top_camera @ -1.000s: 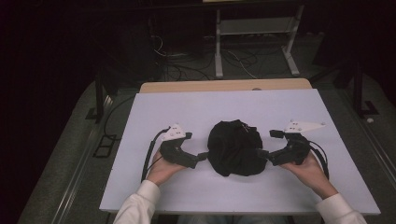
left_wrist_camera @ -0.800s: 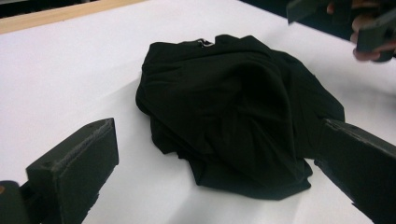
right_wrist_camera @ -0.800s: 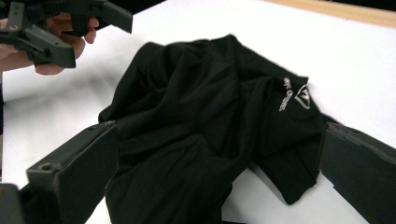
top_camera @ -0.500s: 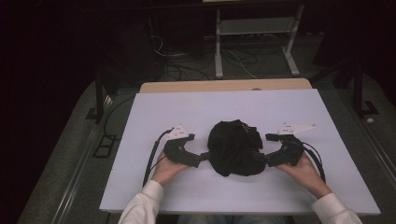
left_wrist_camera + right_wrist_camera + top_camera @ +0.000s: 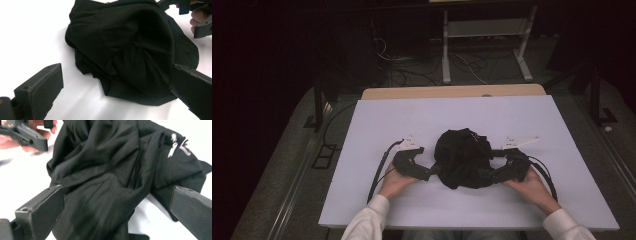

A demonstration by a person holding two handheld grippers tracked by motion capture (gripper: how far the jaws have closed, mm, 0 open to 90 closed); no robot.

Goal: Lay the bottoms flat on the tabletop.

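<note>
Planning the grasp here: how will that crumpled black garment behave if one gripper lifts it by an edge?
The black garment is heaped in soft folds, so it will probably droop and unfurl, not lift as one piece. The thin fabric looks light. On the smooth white table, a push would likely bunch or slide it.

Black cloth heap (image 5: pixel 463 159) sits bunched directly between left gripper (image 5: pixel 432 172) and right gripper (image 5: pixel 486 174), blocking the straight path from one to the other. Both sets of jaws spread wide, cloth edge at their tips: left gripper (image 5: pixel 115 82), right gripper (image 5: pixel 117 202). Cloth fills the space ahead of each. White tabletop (image 5: pixel 452 115) beyond the heap is bare, free passage there. Outward of left gripper, bare surface to table edge; same outward of right gripper. Behind each gripper, the holding hand and trailing cable occupy the near strip.
</note>
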